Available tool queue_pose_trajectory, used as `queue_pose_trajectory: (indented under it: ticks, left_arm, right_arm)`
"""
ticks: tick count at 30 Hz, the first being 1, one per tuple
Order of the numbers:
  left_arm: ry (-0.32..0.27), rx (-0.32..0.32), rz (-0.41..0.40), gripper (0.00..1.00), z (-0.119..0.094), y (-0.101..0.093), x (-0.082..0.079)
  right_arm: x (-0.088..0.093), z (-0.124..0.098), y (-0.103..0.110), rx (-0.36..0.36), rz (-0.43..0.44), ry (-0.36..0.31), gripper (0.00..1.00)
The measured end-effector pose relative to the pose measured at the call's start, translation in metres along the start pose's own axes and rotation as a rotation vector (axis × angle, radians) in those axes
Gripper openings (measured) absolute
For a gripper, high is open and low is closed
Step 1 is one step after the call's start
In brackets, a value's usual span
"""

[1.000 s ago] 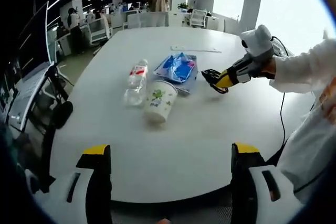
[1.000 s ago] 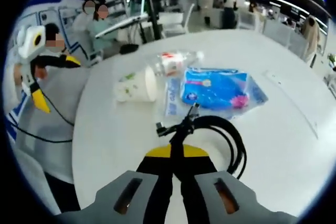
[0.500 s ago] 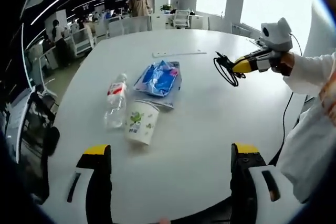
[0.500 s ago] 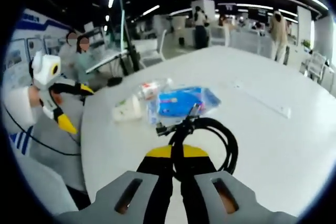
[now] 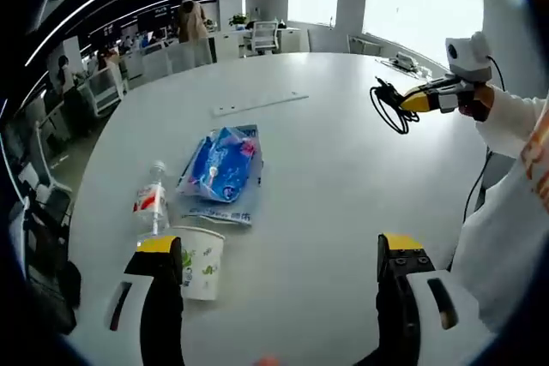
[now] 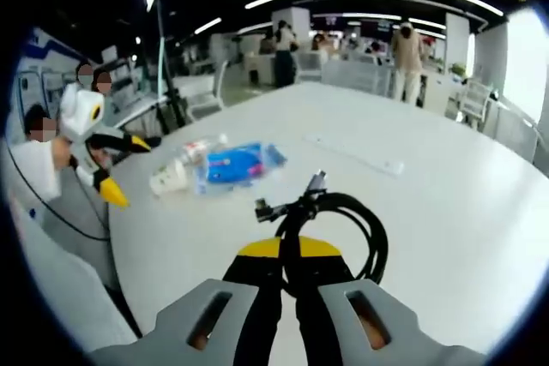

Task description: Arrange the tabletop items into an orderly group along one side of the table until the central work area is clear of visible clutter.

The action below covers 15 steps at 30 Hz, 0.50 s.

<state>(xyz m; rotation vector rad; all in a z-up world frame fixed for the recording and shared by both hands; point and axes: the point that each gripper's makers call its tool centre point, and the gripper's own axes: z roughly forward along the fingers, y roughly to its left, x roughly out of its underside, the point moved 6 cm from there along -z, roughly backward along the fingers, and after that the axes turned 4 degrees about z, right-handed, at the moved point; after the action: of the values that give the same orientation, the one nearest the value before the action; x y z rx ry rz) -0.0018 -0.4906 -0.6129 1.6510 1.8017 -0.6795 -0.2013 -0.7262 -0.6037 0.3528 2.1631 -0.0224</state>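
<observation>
My right gripper point(image 6: 288, 250) is shut on a coiled black cable point(image 6: 343, 220) and holds it above the white table point(image 6: 429, 212); in the left gripper view that right gripper point(image 5: 410, 102) hangs at the far right with the cable point(image 5: 388, 107) dangling from it. My left gripper point(image 5: 279, 297) is open, with nothing between its jaws, near the table's front edge. A blue plastic packet point(image 5: 219, 173), a clear water bottle point(image 5: 151, 205) lying on its side and a tipped paper cup point(image 5: 202, 261) lie together left of centre; the packet point(image 6: 233, 164), bottle point(image 6: 199, 148) and cup point(image 6: 168, 179) also appear far off in the right gripper view.
A long white strip point(image 5: 260, 105) lies on the table point(image 5: 343, 177) beyond the packet, seen as the strip point(image 6: 356, 154) in the right gripper view. Small items point(image 5: 403, 62) sit at the table's far right edge. Office chairs, desks and people stand around the room.
The right gripper has carried the cable further away from the packet, cup and bottle, towards the table's far side. The left view has swung, so the three items sit lower left.
</observation>
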Motion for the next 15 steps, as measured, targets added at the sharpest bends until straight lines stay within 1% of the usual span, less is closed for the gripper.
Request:
queue_pose_trajectory:
  ticks: [3,6,7,9,11,15]
  left_arm:
    - [0.020,0.010,0.027,0.97,0.002,-0.004,0.002]
    - [0.036,0.016,0.035,0.96,0.001,-0.007,0.008]
    - [0.041,0.015,0.027,0.96,0.003,-0.006,0.014]
    - [0.053,0.016,0.017,0.96,0.002,-0.006,0.019]
    - [0.075,0.015,0.008,0.95,0.001,-0.007,0.024]
    - [0.084,0.013,0.001,0.95,0.001,-0.004,0.029]
  right_arm:
    - [0.005,-0.004,-0.007,0.026,0.002,0.013,0.00]
    - [0.012,-0.006,-0.011,0.045,-0.005,0.027,0.00]
    - [0.015,-0.006,-0.012,0.048,0.002,0.033,0.01]
    - [0.023,-0.003,-0.013,0.055,0.014,0.050,0.01]
    - [0.029,0.001,-0.012,0.052,0.006,0.073,0.01]
    - [0.037,0.012,-0.011,0.044,0.019,0.102,0.01]
